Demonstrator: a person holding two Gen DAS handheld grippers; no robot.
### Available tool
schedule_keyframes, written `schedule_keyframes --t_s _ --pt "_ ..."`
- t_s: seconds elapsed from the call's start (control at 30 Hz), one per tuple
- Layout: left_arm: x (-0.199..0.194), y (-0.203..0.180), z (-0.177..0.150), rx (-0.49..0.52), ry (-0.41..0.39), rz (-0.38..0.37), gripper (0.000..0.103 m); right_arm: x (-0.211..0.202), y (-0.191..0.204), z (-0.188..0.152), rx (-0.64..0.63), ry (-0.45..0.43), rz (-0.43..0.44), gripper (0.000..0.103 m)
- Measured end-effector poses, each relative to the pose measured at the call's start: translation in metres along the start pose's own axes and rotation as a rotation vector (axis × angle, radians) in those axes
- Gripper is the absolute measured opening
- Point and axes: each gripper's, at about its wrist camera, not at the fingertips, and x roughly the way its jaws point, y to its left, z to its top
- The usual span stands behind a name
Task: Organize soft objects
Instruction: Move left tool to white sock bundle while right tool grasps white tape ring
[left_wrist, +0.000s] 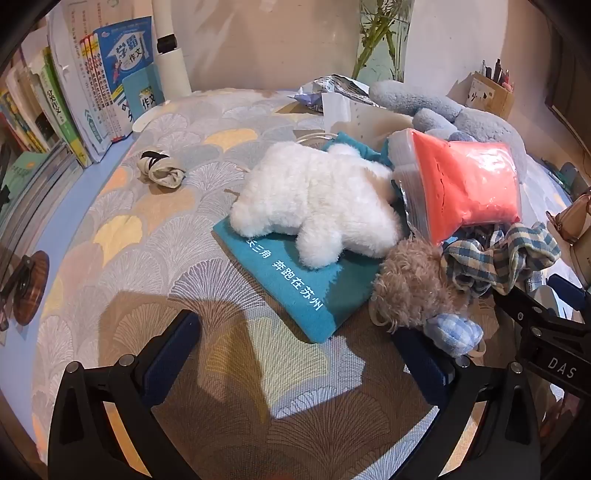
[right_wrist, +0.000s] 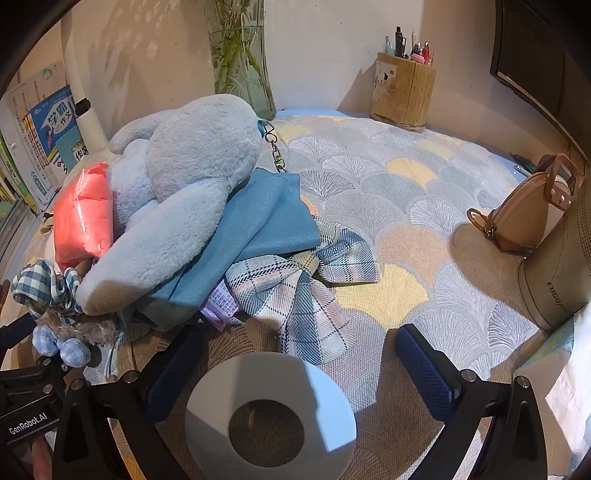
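A white plush toy (left_wrist: 314, 199) lies on a teal cloth bag (left_wrist: 291, 284) with white lettering. Right of it are a coral-filled plastic bag (left_wrist: 469, 181), a brown plush with blue gingham paws (left_wrist: 413, 291) and a plaid cloth (left_wrist: 502, 258). My left gripper (left_wrist: 299, 354) hovers open in front of the teal bag, holding nothing. In the right wrist view a light blue plush (right_wrist: 184, 192) rests on a blue cloth (right_wrist: 266, 221) over the plaid cloth (right_wrist: 306, 291). My right gripper (right_wrist: 299, 369) is open, and a white tape roll (right_wrist: 269, 410) lies flat between its fingers, ungripped.
Books (left_wrist: 74, 110) line the left edge, and a rolled sock (left_wrist: 160, 170) lies near them. A glass vase (right_wrist: 240, 55) and a wooden pen holder (right_wrist: 402, 88) stand at the back wall. A tan pouch (right_wrist: 528, 210) and a beige container (right_wrist: 557, 266) sit at the right.
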Motion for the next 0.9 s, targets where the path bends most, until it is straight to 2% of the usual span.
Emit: schedule_keyframes --t_s 0.33,0.5,0.63,0.9 --pt "0.000 0.000 0.000 0.000 0.000 -0.004 0.103 0.000 0.000 0.000 0.000 0.005 0.000 0.103" --pt "0.001 0.000 -0.003 0.001 -0.001 -0.006 0.103 -0.010 0.002 -0.010 -0.028 0.075 0.017 0.103" --pt "0.001 0.000 -0.002 0.000 -0.001 -0.006 0.103 -0.010 -0.003 -0.016 -0.068 0.055 0.067 0.103" --pt "0.000 0.000 -0.001 0.001 -0.001 -0.005 0.103 -0.013 -0.007 -0.020 -0.083 0.051 0.079 0.103"
